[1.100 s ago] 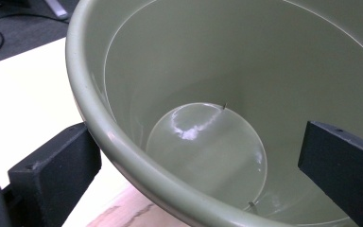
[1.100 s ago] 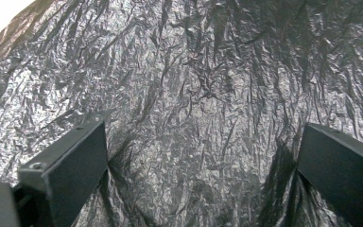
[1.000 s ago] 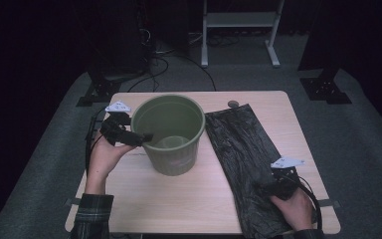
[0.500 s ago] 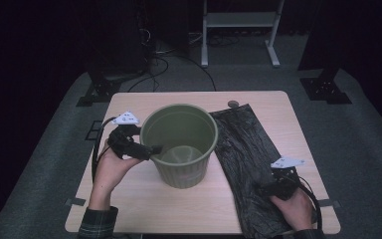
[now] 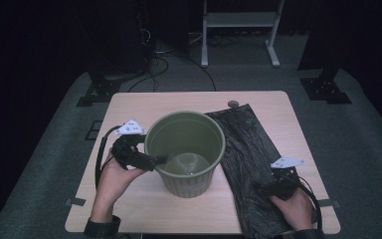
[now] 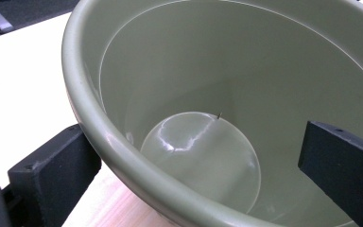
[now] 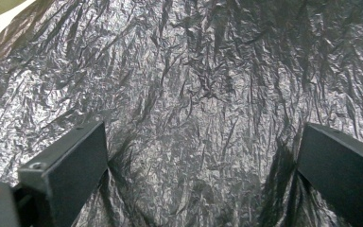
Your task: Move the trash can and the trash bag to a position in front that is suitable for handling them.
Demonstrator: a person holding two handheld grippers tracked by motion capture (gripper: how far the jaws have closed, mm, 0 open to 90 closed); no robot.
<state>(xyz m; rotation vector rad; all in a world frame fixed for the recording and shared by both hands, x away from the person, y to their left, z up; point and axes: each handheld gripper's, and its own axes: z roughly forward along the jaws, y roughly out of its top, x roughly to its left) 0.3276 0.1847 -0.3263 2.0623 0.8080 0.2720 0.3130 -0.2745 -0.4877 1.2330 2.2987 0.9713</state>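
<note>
The left tool (image 5: 154, 162) straddles the green bucket's (image 5: 185, 154) rim, jaws spread; the right tool (image 5: 271, 186) rests spread on the black plastic bag (image 5: 248, 149).

The left gripper (image 5: 156, 162) has dragged the green bucket (image 5: 185, 152) rightward and nearer, against the black bag (image 5: 248, 159).

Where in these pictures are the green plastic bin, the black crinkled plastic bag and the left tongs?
Green plastic bin (image 5: 218, 134): high view, on its rim.
Black crinkled plastic bag (image 5: 251, 149): high view, on its flat middle.
Left tongs (image 5: 160, 160): high view, at the tips astride the bin's rim.
</note>
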